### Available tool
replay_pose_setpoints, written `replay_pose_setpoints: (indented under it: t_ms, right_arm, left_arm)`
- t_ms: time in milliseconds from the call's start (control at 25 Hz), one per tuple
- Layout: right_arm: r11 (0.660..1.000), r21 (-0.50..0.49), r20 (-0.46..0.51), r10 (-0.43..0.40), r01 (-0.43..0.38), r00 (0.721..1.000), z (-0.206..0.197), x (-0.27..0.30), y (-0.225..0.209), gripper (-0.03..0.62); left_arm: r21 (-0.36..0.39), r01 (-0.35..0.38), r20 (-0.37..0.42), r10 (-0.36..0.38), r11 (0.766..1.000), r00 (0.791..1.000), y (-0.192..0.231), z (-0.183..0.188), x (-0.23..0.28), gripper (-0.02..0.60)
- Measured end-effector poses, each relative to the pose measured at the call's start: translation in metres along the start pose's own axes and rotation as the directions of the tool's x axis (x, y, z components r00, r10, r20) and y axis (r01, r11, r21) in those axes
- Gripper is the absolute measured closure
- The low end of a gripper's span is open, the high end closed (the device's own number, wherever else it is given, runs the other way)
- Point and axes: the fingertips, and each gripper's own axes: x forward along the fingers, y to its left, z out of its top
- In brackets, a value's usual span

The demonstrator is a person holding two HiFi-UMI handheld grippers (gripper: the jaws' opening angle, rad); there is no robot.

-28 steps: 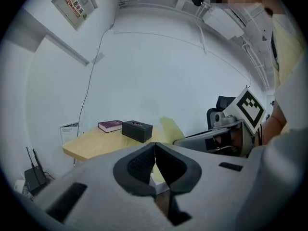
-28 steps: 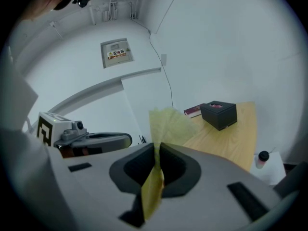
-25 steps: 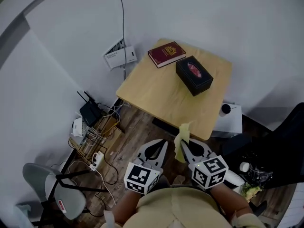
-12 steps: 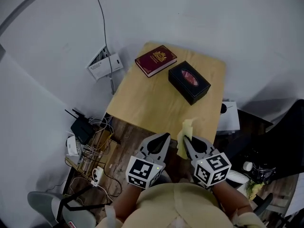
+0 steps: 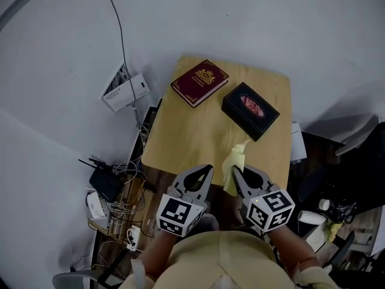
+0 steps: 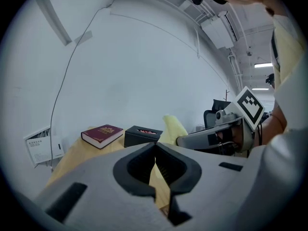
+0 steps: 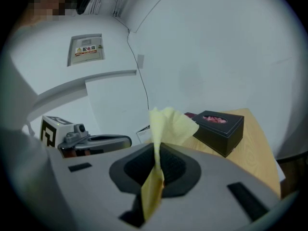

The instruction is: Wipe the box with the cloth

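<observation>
Cloth (image 5: pixel 233 160), thin, soft and yellow, sticks up crumpled from the right gripper (image 5: pixel 236 173), which is clamped on it. The left gripper (image 5: pixel 209 170) is closed and empty. The black rectangular box (image 5: pixel 250 110) lies on the wooden table (image 5: pixel 180 138) ahead, its long axis diagonal, beside a maroon book (image 5: pixel 200 82).

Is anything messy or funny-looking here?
Nothing looks spilled or broken. The red book and black tissue box lie flat on the table, only turned at a slant. The messy bit is the floor left of the table: tangled cables around a black router.
</observation>
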Motion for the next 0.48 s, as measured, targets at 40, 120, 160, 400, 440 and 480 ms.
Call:
replay_pose_setpoints:
  t_ms: [40, 120, 160, 400, 440, 480]
  right_arm:
    - [1.000, 0.008, 0.002, -0.012, 0.012, 1.000, 0.002, 0.004, 0.002, 0.553]
    - [0.999, 0.026, 0.009, -0.034, 0.034, 0.999, 0.004, 0.011, 0.003, 0.553]
    - [0.999, 0.034, 0.012, -0.043, 0.043, 0.999, 0.006, 0.014, 0.003, 0.553]
    - [0.997, 0.043, 0.028, -0.070, 0.068, 0.997, 0.015, 0.018, -0.016, 0.553]
    - [0.997, 0.043, 0.037, -0.070, 0.068, 0.997, 0.020, 0.017, -0.022, 0.553]
    - [0.997, 0.045, 0.046, -0.069, 0.067, 0.997, 0.024, 0.017, -0.028, 0.553]
  left_arm:
    - [0.003, 0.017, -0.006, -0.017, 1.000, 1.000, 0.005, -0.001, 0.000, 0.561]
    - [0.009, 0.045, -0.020, -0.045, 0.999, 0.999, 0.014, -0.003, 0.003, 0.561]
    - [0.011, 0.056, -0.026, -0.055, 0.998, 0.998, 0.017, -0.004, 0.006, 0.561]
    - [-0.004, 0.100, -0.047, -0.100, 0.995, 0.994, 0.021, -0.005, 0.042, 0.561]
    - [0.002, 0.103, -0.051, -0.103, 0.995, 0.993, 0.022, -0.003, 0.050, 0.561]
    - [0.008, 0.106, -0.052, -0.106, 0.994, 0.993, 0.022, 0.000, 0.059, 0.561]
